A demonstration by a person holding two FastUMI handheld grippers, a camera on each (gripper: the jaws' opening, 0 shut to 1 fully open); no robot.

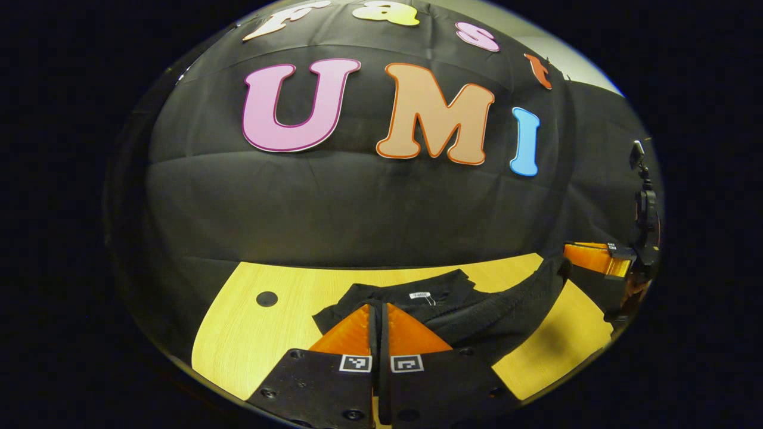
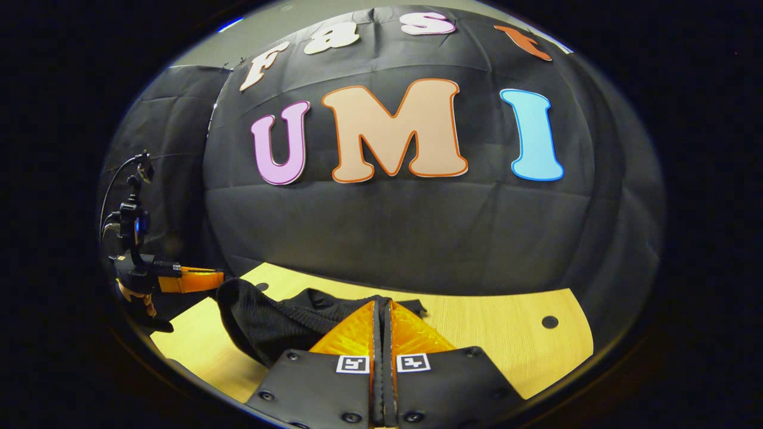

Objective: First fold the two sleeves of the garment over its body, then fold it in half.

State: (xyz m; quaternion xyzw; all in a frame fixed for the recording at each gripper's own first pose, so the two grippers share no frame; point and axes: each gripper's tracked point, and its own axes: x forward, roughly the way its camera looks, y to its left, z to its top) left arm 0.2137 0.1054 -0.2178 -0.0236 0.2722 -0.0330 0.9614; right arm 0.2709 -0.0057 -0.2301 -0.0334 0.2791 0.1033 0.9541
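Note:
A black garment [image 1: 477, 322] lies crumpled on the wooden table [image 1: 256, 345], its collar with a white label [image 1: 420, 295] facing me. My left gripper [image 1: 379, 307] is shut on the cloth near the collar. From there a stretch of fabric rises to the right, up to my right gripper [image 1: 569, 253], which holds that edge above the table. In the right gripper view the right gripper [image 2: 382, 304] is shut on the garment [image 2: 268, 325]. The cloth climbs leftward to the left gripper [image 2: 211, 279], which a hand [image 2: 140, 298] holds.
The table [image 2: 506, 339] has a round hole [image 2: 549, 322] near its right end and another hole [image 1: 266, 298] near its left end. The black cloth wall stands right behind the table. Bare wood lies on both sides of the garment.

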